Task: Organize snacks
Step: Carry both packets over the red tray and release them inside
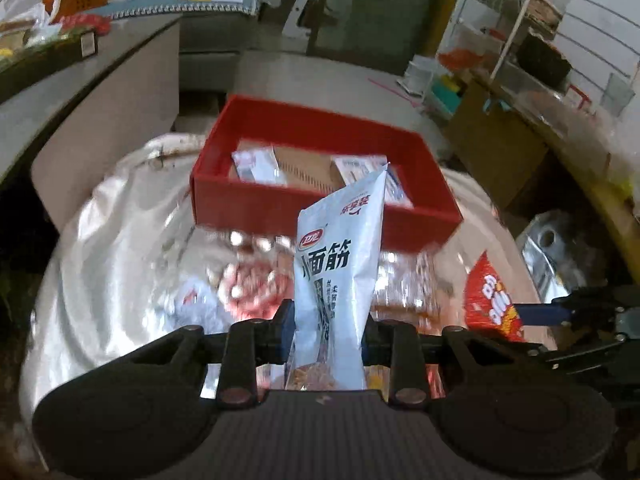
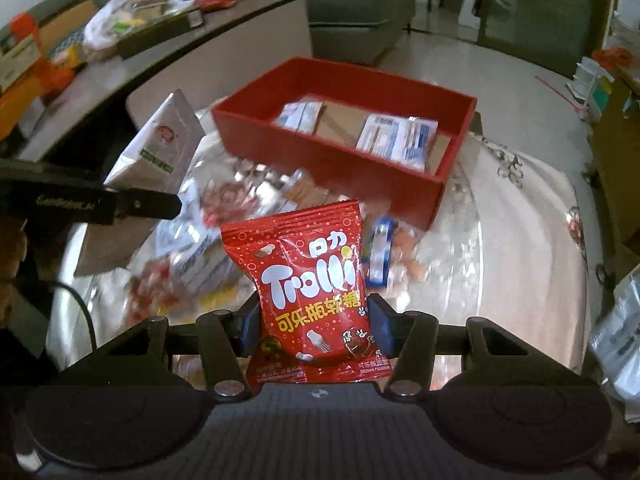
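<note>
My left gripper (image 1: 328, 324) is shut on a white snack packet (image 1: 340, 248) that stands upright between its pads, lifted above the table. My right gripper (image 2: 315, 316) is shut on a red Trolli candy bag (image 2: 308, 264), also held up. A red box (image 1: 256, 204) sits beyond both on the round table, with two white-and-blue packets (image 2: 396, 140) lying on its cardboard floor. In the right wrist view the left gripper (image 2: 160, 204) shows at the left with its white packet (image 2: 164, 144). In the left wrist view the right gripper (image 1: 560, 312) holds the red bag (image 1: 494, 300) at the right edge.
Several loose snack packets (image 2: 208, 256) lie blurred on the glossy table cover (image 2: 500, 240) in front of the red box. A long counter (image 2: 120, 80) with bags and boxes runs along the left. A grey sofa (image 2: 360, 20) stands behind, and shelves (image 1: 540, 60) crowd the right.
</note>
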Demonstrator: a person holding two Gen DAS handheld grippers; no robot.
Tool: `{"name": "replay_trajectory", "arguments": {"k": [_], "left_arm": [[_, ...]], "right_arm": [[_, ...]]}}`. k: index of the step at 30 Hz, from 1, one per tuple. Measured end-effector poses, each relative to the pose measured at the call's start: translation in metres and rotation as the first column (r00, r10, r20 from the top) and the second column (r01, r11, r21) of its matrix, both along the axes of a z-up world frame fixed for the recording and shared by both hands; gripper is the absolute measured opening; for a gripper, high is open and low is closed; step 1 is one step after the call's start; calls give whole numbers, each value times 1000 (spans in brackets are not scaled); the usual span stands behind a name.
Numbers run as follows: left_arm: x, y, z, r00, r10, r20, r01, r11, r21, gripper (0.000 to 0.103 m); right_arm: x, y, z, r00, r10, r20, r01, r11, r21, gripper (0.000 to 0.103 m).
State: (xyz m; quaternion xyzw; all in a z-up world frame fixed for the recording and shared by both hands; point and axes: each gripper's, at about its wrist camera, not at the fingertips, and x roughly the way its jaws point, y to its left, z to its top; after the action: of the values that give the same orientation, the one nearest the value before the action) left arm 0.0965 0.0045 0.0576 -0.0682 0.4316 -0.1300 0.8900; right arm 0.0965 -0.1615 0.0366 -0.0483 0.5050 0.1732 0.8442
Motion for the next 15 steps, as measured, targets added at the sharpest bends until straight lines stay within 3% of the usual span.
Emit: {"name": "replay_trajectory", "arguments": {"k": [4,10,15], "left_arm": [[25,2,0,1000,30,-5,-30,998,-50,25],[50,-3,-11,997,74,-29,-75,996,-51,25],[66,-9,-8,996,92,1,-91,995,-49,25]], "right_arm": [[21,7,0,1000,-21,22,21,1000,2,61],[43,10,2,998,-43,50,43,999,2,61],[60,11,4,995,-67,68,66,998,9,61]]}}
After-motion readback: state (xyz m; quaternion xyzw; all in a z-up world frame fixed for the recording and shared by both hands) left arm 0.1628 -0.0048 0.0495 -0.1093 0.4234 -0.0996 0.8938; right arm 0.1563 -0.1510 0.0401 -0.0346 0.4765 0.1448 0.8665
